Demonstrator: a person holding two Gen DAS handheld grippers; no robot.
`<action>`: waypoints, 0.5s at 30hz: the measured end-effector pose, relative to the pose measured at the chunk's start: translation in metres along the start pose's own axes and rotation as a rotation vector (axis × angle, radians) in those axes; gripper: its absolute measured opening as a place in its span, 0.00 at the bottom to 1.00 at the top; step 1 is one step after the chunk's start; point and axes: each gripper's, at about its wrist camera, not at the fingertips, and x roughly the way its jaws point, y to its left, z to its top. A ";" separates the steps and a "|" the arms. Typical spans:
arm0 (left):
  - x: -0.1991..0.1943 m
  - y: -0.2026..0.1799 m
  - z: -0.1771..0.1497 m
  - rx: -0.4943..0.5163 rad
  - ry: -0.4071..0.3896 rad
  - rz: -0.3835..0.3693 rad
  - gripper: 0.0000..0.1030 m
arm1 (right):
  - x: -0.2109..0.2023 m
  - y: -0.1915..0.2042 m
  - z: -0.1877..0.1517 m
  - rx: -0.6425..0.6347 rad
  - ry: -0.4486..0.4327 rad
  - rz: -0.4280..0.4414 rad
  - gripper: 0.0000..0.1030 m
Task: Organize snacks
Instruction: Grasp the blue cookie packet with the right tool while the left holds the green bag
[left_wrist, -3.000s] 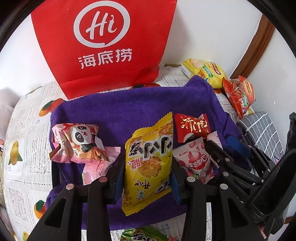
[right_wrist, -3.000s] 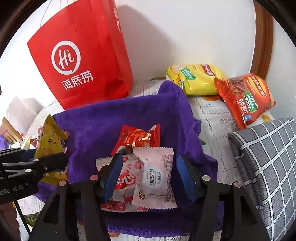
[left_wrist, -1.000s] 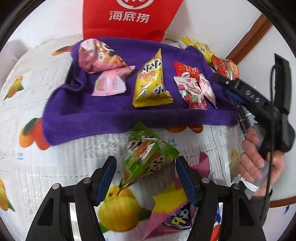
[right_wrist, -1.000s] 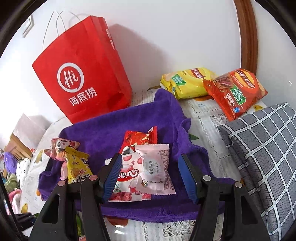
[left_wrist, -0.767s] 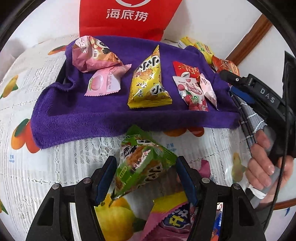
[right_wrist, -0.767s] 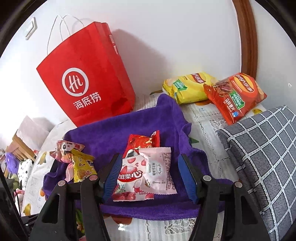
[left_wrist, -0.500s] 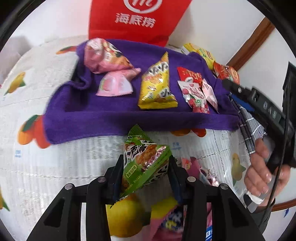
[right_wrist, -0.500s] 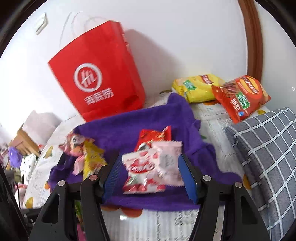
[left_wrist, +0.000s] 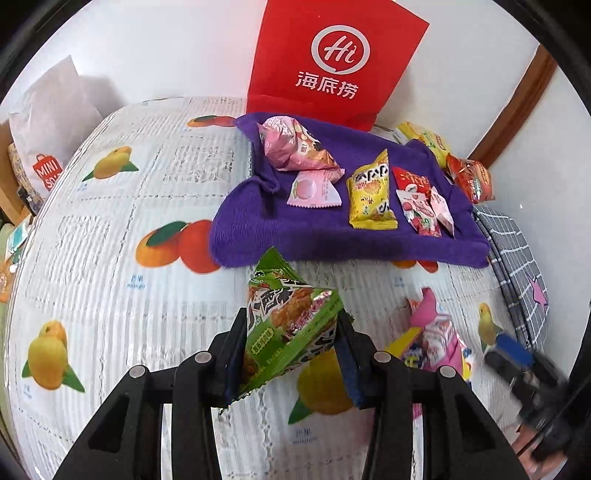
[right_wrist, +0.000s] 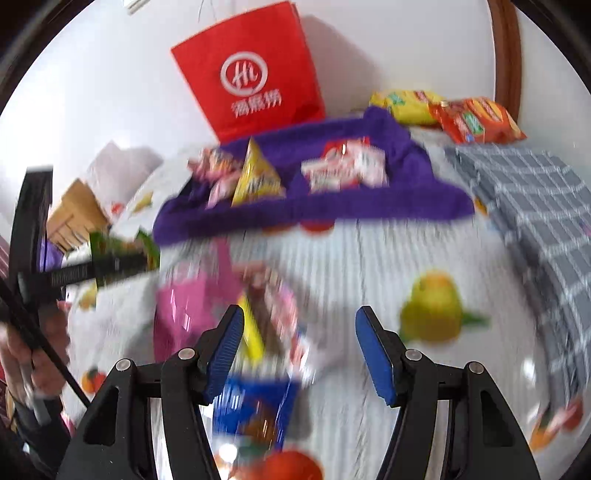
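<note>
Between the left gripper's (left_wrist: 291, 354) blue pads a green snack packet (left_wrist: 286, 325) is clamped, raised clear of the fruit-print tablecloth (left_wrist: 110, 295); half a second ago it was only just being squeezed low over the cloth, and a second ago the jaws were spread wide around it. Beyond it, on the purple towel (left_wrist: 314, 236), a row is laid out: a pink panda bag (left_wrist: 295, 151) far left, a pale pink packet (left_wrist: 314, 190) just beside it, a yellow triangular packet (left_wrist: 371, 192) in the middle, red and pink candy packets (left_wrist: 421, 206) to the right. Behind the towel a red paper bag (left_wrist: 332, 62) is stood against the wall. Near right, the right gripper (right_wrist: 299, 350) is seen swung away from the towel candies it framed earlier, jaws wide apart and gripping nothing, over blurred pink and blue packets (right_wrist: 258, 332) on the cloth.
</note>
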 end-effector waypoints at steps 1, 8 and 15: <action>-0.002 0.000 -0.004 0.004 -0.001 0.001 0.40 | -0.001 0.001 -0.009 0.012 0.012 0.002 0.61; -0.007 0.003 -0.017 0.005 0.029 -0.053 0.40 | 0.007 0.022 -0.045 0.010 0.087 0.047 0.72; -0.010 0.008 -0.029 -0.030 0.036 -0.104 0.40 | 0.021 0.053 -0.059 -0.094 0.052 -0.133 0.78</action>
